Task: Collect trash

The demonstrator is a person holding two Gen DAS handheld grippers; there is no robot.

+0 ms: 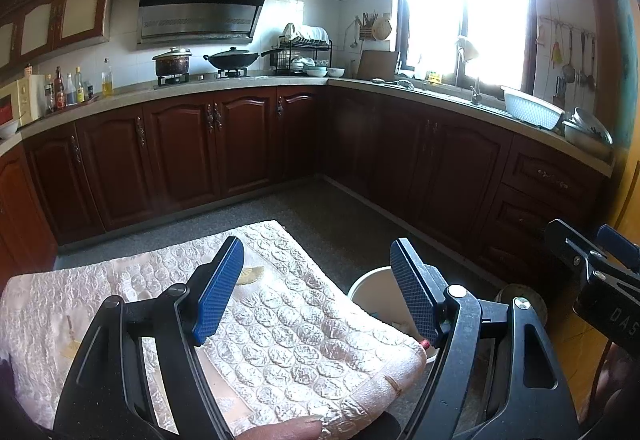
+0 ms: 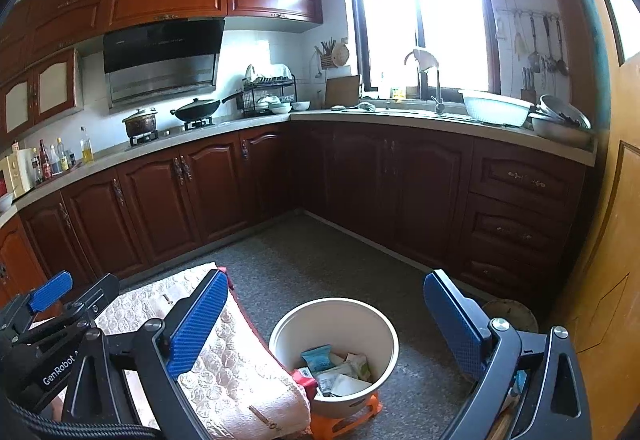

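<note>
Nearest, the left gripper (image 1: pixel 316 292) hangs over a padded cloth (image 1: pixel 288 336) with a raised round pattern, its blue fingers spread apart with nothing between them. The cloth covers a low surface and curls down at its near corner. A fingertip (image 1: pixel 288 430) shows at the bottom edge of the left view.

The right gripper (image 2: pixel 326 324) is also spread wide and empty, above the white bucket (image 2: pixel 384 328). The bucket stands on a small orange stool (image 2: pixel 348 418) just beside the cloth's edge, on the right. In it lies the trash (image 2: pixel 338 370): a blue packet, pale wrappers and paper, and a red packet at the rim nearest the cloth.

Beyond is grey speckled floor (image 2: pixel 320 256), then dark red-brown cabinets (image 2: pixel 208 192) running round the corner under a pale counter (image 2: pixel 400 120). On the counter stand bottles (image 2: pixel 60 156), a pot (image 2: pixel 140 124) and a wok (image 2: pixel 198 110) on the stove, a dish rack (image 2: pixel 270 92), a tap (image 2: pixel 438 92) and a white basin (image 2: pixel 494 108). Above hang a range hood (image 2: pixel 160 60) and upper cabinets; a bright window (image 2: pixel 424 16) glares at the far right.
</note>
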